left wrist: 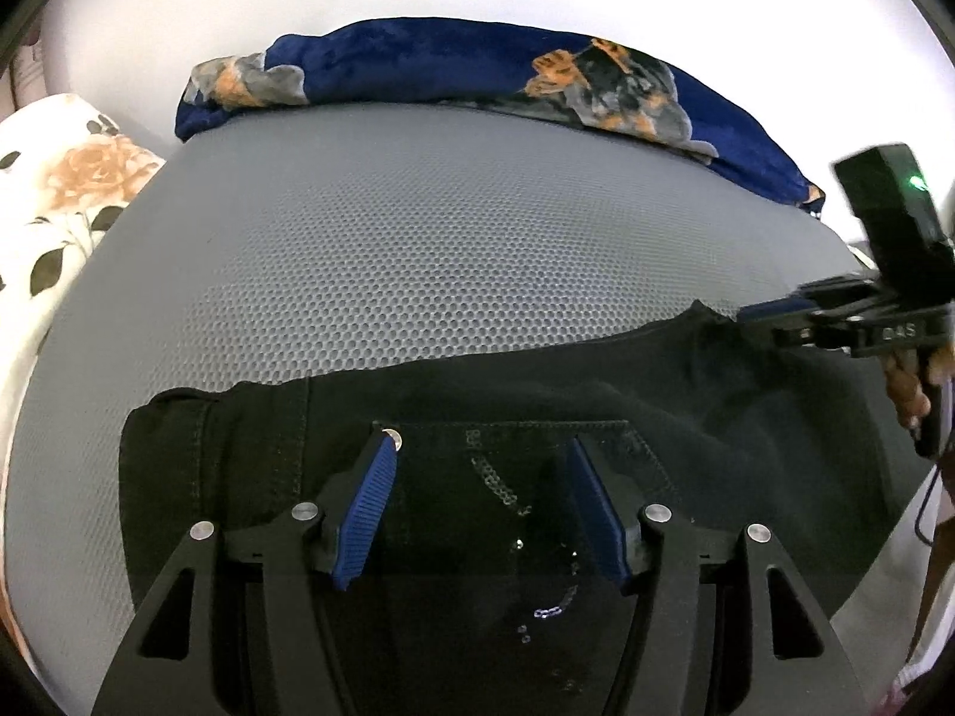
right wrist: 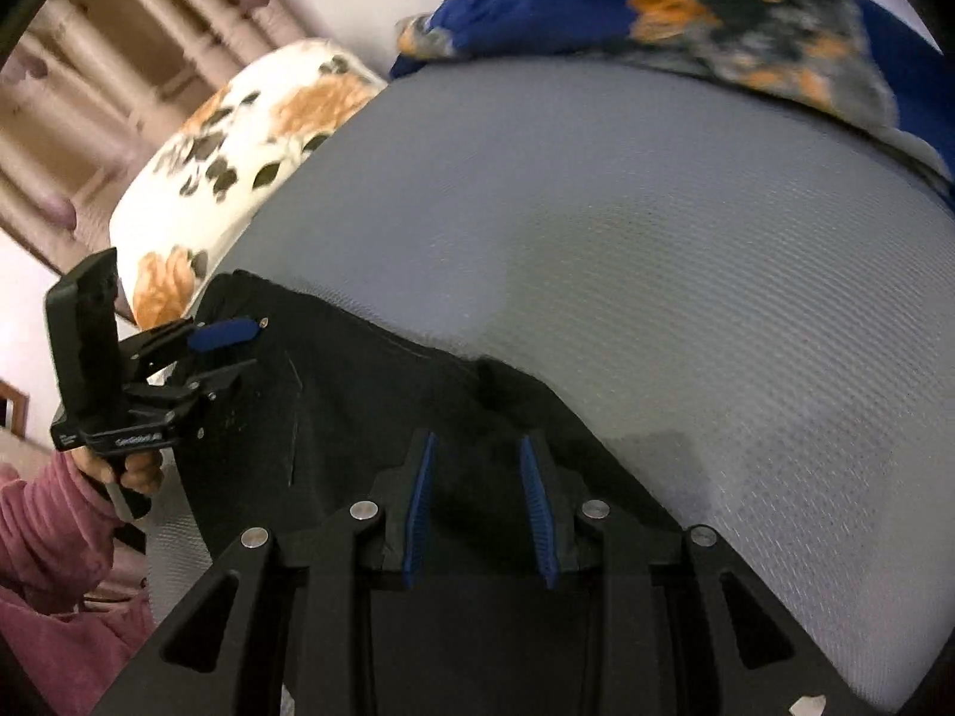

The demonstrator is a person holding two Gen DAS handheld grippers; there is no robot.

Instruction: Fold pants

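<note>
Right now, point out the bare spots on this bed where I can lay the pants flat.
The widest free patch is the grey mesh mattress between the black pants at the near edge and the blue blanket bunched along the far side. The floral pillow crowds the left end; both grippers hover over the pants.

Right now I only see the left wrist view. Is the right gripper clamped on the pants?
Observer: No. In its own view the right gripper has its blue pads apart above the black pants, with nothing pinched.
Operator: Where over the pants is it?
Observer: Near their edge, where the cloth meets the bare grey mattress.
Operator: Anything behind my left gripper?
Observer: Yes. A hand in a pink sleeve holds the left gripper by its handle, with beige curtains beyond.
</note>
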